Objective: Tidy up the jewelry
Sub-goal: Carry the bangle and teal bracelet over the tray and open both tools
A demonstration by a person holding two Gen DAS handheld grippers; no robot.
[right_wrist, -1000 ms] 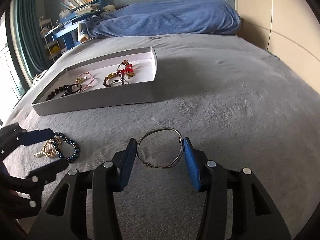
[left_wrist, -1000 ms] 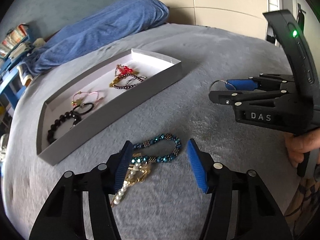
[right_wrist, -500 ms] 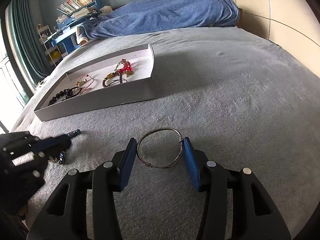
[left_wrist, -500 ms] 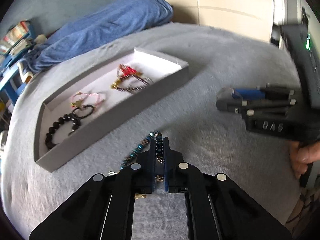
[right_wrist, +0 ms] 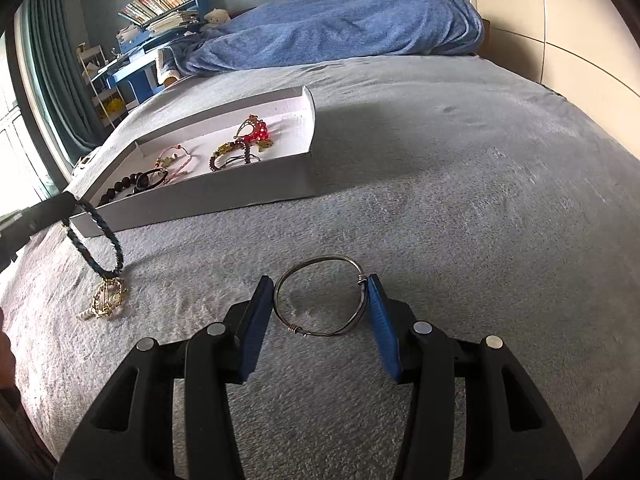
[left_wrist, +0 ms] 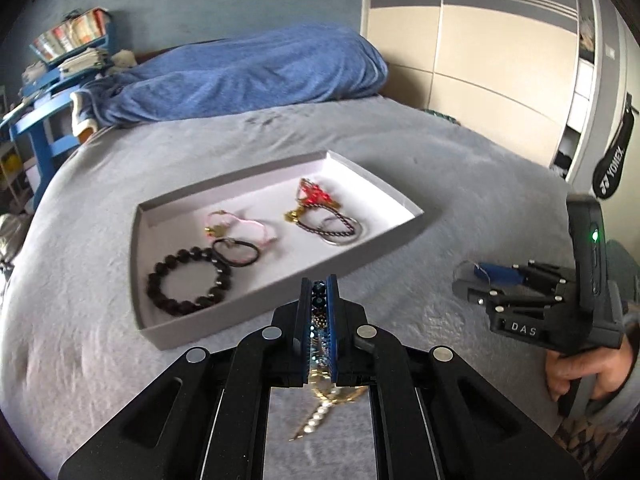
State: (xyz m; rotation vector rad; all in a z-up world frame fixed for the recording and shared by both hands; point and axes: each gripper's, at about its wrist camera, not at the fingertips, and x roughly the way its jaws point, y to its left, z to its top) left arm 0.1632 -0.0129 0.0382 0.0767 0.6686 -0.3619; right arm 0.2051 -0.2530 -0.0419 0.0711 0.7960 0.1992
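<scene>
On the grey bed, the left claw pinches the blue beaded bracelet; the right claw grips a wire bangle across its half-open fingers.

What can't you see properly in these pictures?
- Blue bracelet, left view: mostly hidden between the left tool's pads.
- Gold piece, left view: blurred, partly behind the tool.
- Left tool, right view: cut off by the edge.
- Black beads, right view: behind the tray wall.

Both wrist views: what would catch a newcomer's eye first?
The left gripper, shut on the blue beaded bracelet, which dangles with a gold piece touching the grey blanket. Next, the right gripper holding a wire bangle. Beyond sits the white tray of bracelets.
</scene>
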